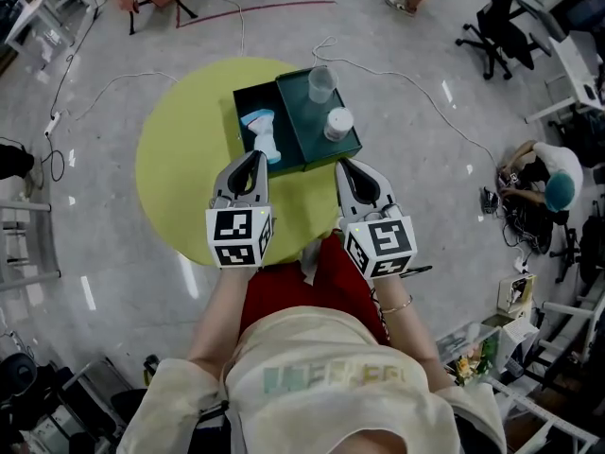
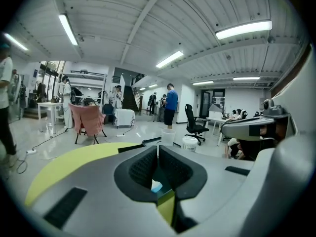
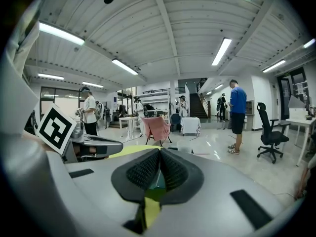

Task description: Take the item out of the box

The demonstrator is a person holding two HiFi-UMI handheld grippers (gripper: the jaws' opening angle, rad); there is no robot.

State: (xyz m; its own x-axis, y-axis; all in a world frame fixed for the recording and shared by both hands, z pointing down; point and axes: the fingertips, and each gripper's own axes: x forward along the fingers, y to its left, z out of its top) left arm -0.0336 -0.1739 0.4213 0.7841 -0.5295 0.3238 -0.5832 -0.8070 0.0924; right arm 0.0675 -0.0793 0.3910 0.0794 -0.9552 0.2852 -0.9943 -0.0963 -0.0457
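Approach step; my left hand-held gripper (image 1: 253,159) and right hand-held gripper (image 1: 346,166) are closed, empty, near the box (image 1: 244,100); next, I judge, open one over the item (image 1: 262,130).

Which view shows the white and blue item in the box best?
The head view: it looks down into the open box, showing the item plainly. The left gripper view catches only a pale blue sliver; the right gripper view shows none.

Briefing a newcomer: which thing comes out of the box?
On the round yellow-green table sits an open dark green box. Its left half holds the white and blue item; the clear cup and white tub stand on the right half.
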